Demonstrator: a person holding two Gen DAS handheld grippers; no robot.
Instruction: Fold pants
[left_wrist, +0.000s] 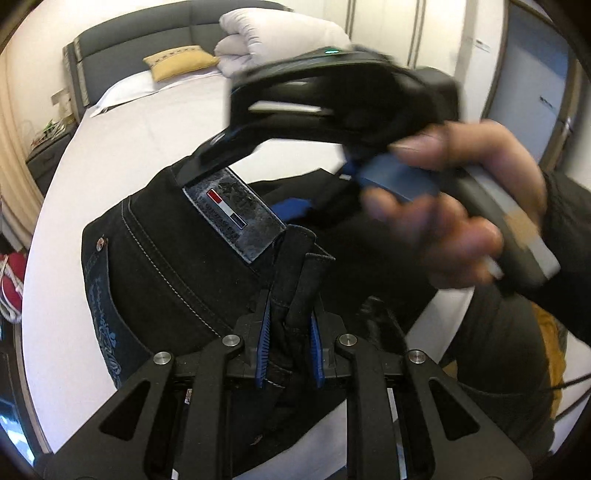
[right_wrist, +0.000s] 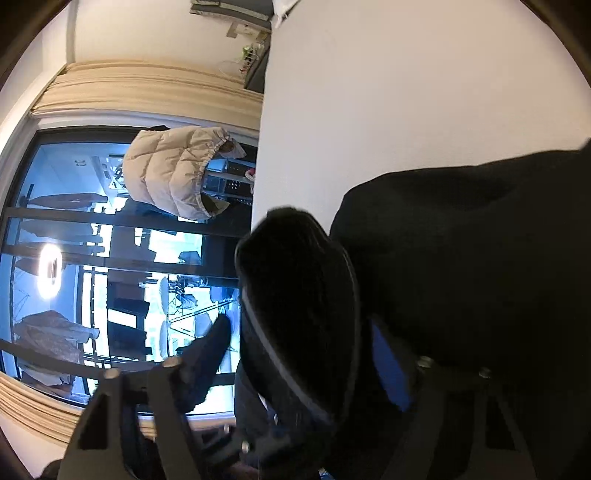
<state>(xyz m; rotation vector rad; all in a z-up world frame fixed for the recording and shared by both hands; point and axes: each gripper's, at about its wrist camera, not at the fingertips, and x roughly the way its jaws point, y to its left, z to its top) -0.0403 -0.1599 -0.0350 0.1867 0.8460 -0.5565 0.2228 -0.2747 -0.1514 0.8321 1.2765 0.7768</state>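
Note:
Black jeans (left_wrist: 166, 266) with a grey leather waist patch (left_wrist: 236, 218) lie on the white bed (left_wrist: 92, 206). My left gripper (left_wrist: 290, 332) is shut on a bunched fold of the waistband, its blue pads (left_wrist: 264, 343) pressing the cloth. My right gripper (left_wrist: 236, 166), held in a hand (left_wrist: 454, 206), reaches over the waistband beside the patch, one black finger on the cloth. In the right wrist view the black jeans (right_wrist: 461, 258) fill the lower right and wrap between the gripper's (right_wrist: 306, 350) fingers, with a blue pad (right_wrist: 391, 369) against the fabric.
A folded white duvet (left_wrist: 280, 37), a yellow pillow (left_wrist: 181, 62) and a grey headboard (left_wrist: 136, 44) are at the far end of the bed. A nightstand (left_wrist: 48, 155) stands left. A window (right_wrist: 74, 258) with a beige puffer jacket (right_wrist: 177, 173) shows beside the bed.

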